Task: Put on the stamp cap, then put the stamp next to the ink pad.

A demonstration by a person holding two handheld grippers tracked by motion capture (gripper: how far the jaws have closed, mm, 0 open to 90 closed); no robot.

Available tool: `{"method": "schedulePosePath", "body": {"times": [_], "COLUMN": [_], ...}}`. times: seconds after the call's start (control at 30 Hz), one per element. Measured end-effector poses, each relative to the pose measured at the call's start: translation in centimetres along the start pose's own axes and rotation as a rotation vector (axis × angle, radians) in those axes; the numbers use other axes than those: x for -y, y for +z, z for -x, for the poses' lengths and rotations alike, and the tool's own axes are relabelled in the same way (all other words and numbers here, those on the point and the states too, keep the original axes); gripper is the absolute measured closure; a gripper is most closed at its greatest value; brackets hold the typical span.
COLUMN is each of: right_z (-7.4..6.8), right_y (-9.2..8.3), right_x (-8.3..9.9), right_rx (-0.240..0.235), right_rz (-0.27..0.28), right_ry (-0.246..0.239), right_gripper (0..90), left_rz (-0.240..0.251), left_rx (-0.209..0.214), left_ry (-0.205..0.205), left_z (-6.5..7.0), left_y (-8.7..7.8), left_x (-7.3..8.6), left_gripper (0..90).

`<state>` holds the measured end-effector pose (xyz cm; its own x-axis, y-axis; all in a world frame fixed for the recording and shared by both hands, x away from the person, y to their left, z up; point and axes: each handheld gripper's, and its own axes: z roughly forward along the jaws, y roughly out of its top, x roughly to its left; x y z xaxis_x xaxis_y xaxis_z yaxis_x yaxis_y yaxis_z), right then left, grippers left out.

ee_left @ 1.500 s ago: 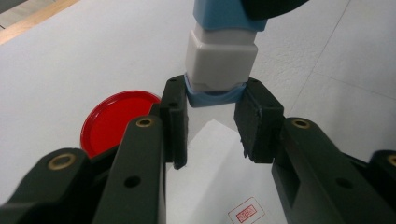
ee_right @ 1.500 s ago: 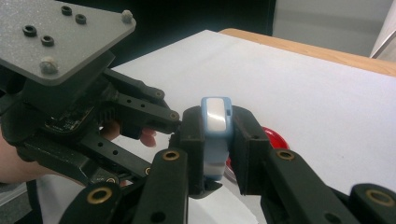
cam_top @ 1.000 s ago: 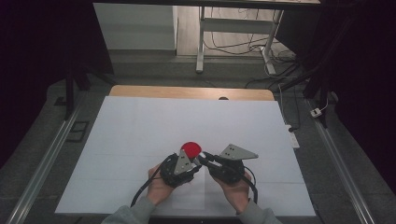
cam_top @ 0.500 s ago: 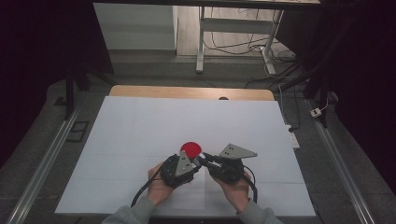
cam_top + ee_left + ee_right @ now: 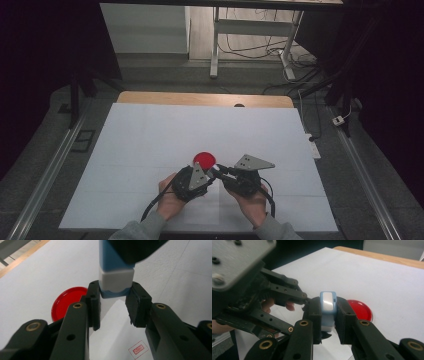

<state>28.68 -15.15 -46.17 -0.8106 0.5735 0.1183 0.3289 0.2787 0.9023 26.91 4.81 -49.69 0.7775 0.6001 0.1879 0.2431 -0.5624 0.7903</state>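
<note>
Both grippers meet over the near middle of the white table. The right gripper is clamped on a small blue and white block. The left gripper pinches the same block at its end. A red lid lies flat just beyond them.

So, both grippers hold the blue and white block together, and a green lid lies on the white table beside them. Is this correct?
Not quite: the lid is red, not green, as the left gripper view shows. The rest holds: the left gripper and the right gripper both clamp the blue and white block over the white table.
</note>
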Motion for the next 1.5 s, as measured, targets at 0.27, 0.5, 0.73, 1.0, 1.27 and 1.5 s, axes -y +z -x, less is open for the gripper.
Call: {"method": "schedulePosePath", "body": {"times": [0.27,0.5,0.73,1.0,1.27,1.5], "right_z": [0.2,0.4,0.7,1.2,1.8,2.5], "right_y": [-0.1,-0.7,-1.0,-1.2,-1.5,-1.9], "right_x": [0.0,-0.3,-0.5,-0.4,-0.4,-0.5], "right_rx": [-0.005,-0.003,-0.004,-0.008,0.006,0.024], "right_rz": [0.011,0.046,0.064,0.068,0.069,0.08], "right_ry": [0.003,-0.003,-0.009,-0.018,-0.025,-0.019], "right_gripper": [75.5,75.4,75.4,75.4,75.4,75.3], "left_rz": [0.018,0.015,0.014,0.014,0.004,0.002], "left_rx": [0.043,0.072,0.097,0.103,0.083,0.053], "left_ry": [-0.056,-0.08,-0.121,-0.146,-0.199,-0.235], "left_z": [-0.3,-0.7,-1.5,-2.4,-4.1,-4.9], "left_y": [0.1,0.0,-0.8,-2.7,-6.1,-8.5], "left_x": [0.1,0.3,0.9,2.3,5.2,7.3], "left_gripper": [62.7,52.4,44.2,38.1,37.8,37.2]}}
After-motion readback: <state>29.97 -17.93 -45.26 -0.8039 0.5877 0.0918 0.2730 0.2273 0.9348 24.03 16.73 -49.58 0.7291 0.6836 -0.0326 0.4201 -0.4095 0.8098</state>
